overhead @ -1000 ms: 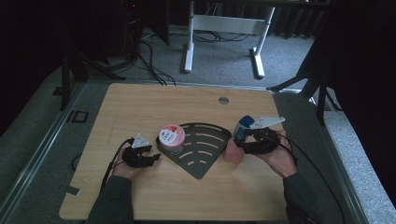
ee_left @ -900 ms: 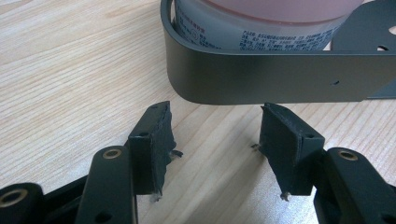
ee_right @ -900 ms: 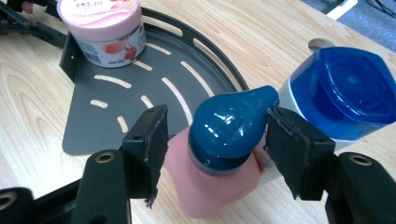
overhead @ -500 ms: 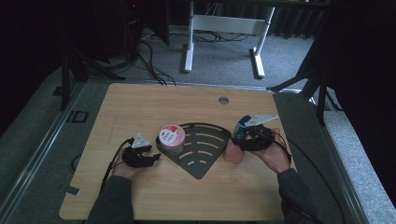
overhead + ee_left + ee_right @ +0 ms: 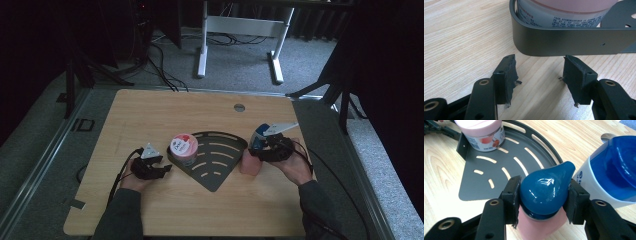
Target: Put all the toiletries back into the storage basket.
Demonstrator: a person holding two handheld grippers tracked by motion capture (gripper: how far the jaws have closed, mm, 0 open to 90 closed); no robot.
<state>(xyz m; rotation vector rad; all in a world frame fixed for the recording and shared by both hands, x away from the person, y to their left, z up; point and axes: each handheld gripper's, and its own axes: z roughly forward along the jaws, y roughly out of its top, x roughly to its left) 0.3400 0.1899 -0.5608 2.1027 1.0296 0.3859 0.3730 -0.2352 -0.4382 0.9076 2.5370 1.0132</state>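
Observation:
A dark grey fan-shaped tray (image 5: pixel 215 170) lies mid-table. A pink-lidded jar (image 5: pixel 184 146) stands in its left corner. My left gripper (image 5: pixel 165 169) rests on the wood just left of the tray. Its jaws (image 5: pixel 540 62) stand open and empty, facing the tray's wall (image 5: pixel 564 42) and the jar (image 5: pixel 564 15). A pink bottle (image 5: pixel 249 164) stands at the tray's right edge. My right gripper (image 5: pixel 544 181) has just been closing, and its pads now press both sides of the bottle's blue teardrop cap (image 5: pixel 544 195). A white and blue container (image 5: pixel 609 170) stands right behind.
The white and blue container (image 5: pixel 261 136) stands close to my right hand. A round grommet hole (image 5: pixel 239 107) sits near the table's far edge. Bare wood lies in front of the tray and at the far left. Cables trail from both grippers.
My right hand has edged slightly left onto the pink bottle. The left hand, tray and jar have not moved.

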